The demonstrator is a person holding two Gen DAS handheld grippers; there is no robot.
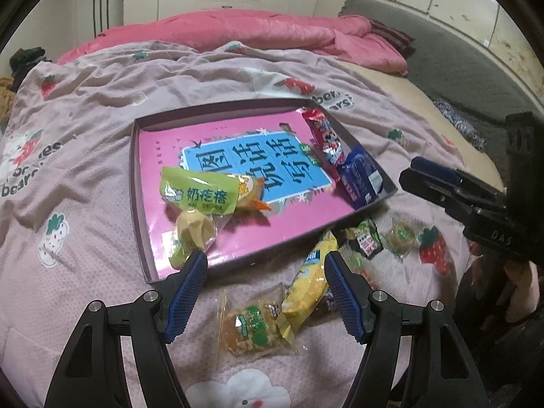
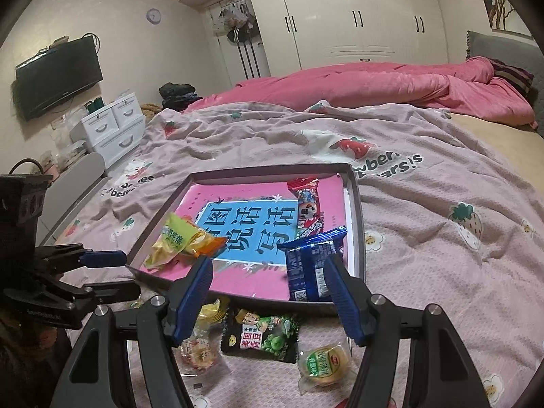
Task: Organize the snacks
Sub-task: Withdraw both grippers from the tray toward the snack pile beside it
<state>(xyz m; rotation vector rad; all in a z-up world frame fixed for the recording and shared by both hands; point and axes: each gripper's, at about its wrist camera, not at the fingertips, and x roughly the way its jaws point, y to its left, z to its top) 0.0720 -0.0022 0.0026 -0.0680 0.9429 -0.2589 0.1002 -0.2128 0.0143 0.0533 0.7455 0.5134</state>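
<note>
On the pink strawberry-print bedspread [image 2: 425,183] lies a shallow grey cardboard tray [image 2: 357,210] lined with a pink and blue booklet. Inside it, a red candy wrapper [image 2: 306,204] runs lengthwise along the right wall, a dark blue biscuit packet [image 2: 309,268] below it pointing roughly the same way. A green and yellow snack bag [image 1: 200,193] lies crosswise at the left. Both the left gripper [image 1: 265,268] and the right gripper [image 2: 268,272] hang spread and empty.

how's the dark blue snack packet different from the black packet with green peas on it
The dark blue snack packet lies inside the shallow tray, by its right wall; the black packet with green peas lies outside it on the pink bedspread. The blue one is plain with white print, the black one carries a cartoon picture. Both are sealed and neither is gripped.
</note>
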